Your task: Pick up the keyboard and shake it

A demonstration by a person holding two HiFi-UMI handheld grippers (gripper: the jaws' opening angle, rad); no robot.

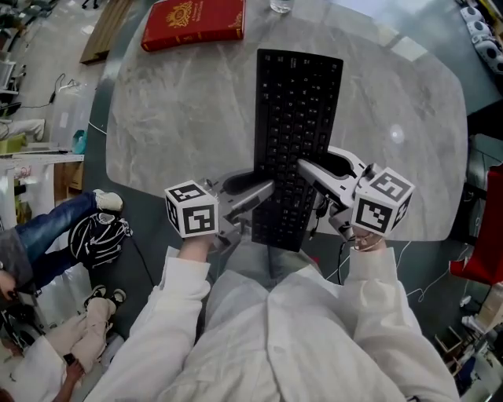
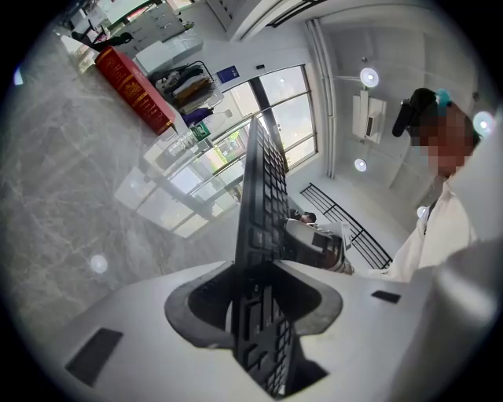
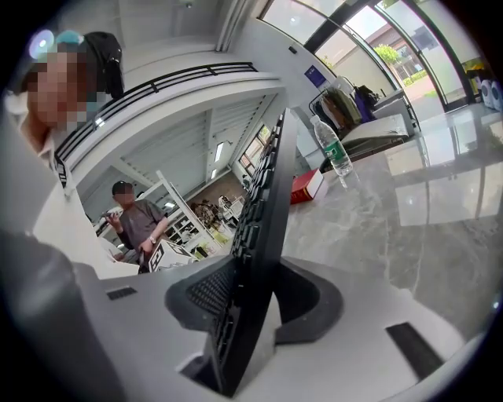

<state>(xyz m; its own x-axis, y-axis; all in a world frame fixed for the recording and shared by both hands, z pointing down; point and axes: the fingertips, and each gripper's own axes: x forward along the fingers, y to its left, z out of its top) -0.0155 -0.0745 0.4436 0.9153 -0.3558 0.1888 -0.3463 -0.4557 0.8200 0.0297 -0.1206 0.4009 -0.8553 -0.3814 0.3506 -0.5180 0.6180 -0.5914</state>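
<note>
The left gripper (image 1: 263,191) and right gripper (image 1: 309,179) clamp partway shut on opposite long edges of the black keyboard (image 1: 297,118) near its close end, which seems raised just above the marble table (image 1: 165,118), so it stays balanced for shaking.

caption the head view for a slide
Left gripper and right gripper grip a black keyboard by its near end, marble table beneath

The keyboard (image 1: 297,141) is matt black plastic. The bench (image 1: 173,118) is polished grey marbled stone, glossy enough to mirror lamps. The left tongs (image 1: 266,192) and right tongs (image 1: 305,169) are smooth pale-grey matt plastic with dark, finely textured pads (image 3: 206,294). The red book (image 1: 194,22) has a shiny cover; the sleeves (image 1: 185,290) are white cloth.
</note>
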